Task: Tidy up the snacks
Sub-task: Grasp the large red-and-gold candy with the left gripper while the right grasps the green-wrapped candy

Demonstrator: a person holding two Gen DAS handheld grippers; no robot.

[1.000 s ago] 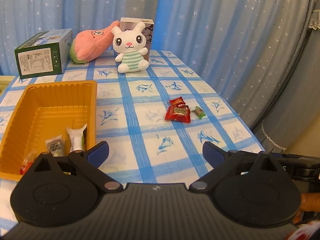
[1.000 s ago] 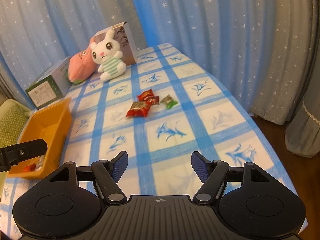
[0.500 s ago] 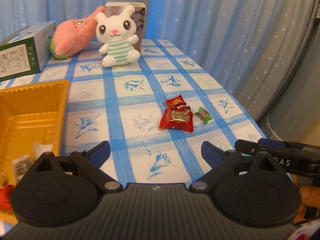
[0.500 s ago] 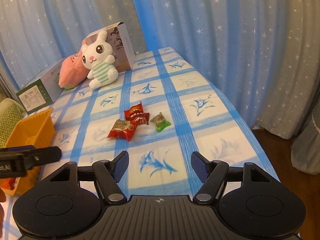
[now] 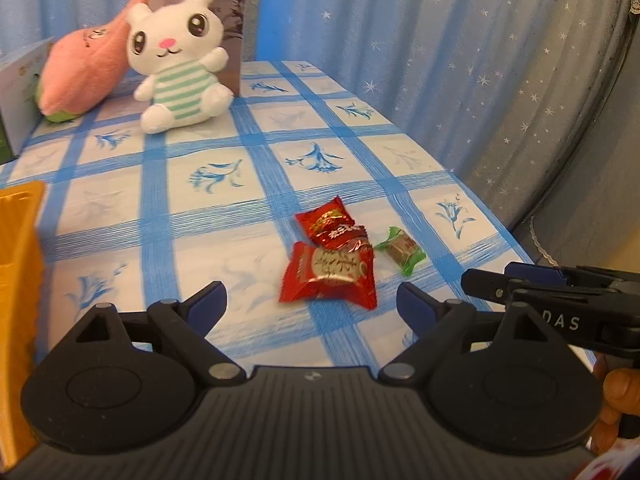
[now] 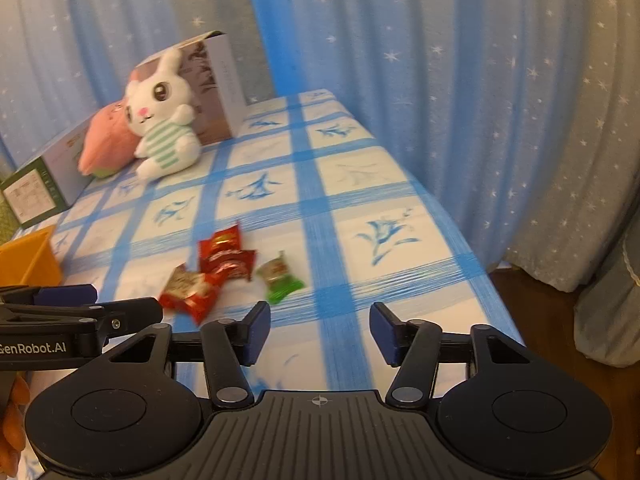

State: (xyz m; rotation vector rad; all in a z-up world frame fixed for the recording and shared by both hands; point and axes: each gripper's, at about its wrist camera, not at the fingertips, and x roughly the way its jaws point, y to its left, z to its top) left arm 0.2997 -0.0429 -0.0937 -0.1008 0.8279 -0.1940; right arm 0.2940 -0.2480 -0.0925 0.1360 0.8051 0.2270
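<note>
nearest: the left gripper (image 5: 310,300), jaws spread wide and holding nothing, hangs low over the checked tablecloth (image 5: 224,208) with the large red packet (image 5: 330,276) lying just ahead of its gap. the right gripper (image 6: 319,330), likewise spread and empty, sits just beside it, aimed a little to the right of the green-wrapped candy (image 6: 279,277).

middle: 4 loose snacks lie clustered on the cloth; the large red packet touches 2 smaller red packets (image 5: 332,226) behind it, and the green candy lies just beside them. the orange tray (image 5: 18,272), the likely destination, is at the left edge, well apart from the cluster.

far: a white rabbit plush (image 5: 180,64), a pink plush (image 5: 86,72) and 2 boxes stand against the starred curtain.

judged step: approach and pick of 1 snack by the left gripper. for a clean pick, centre the packet between the fingers, lower until the tips nearly meet the cloth, and close across the packet's narrower span; crinkly wrapping may slide, and the touching red packets may be dragged along. keep both grippers from crowding each other.
</note>
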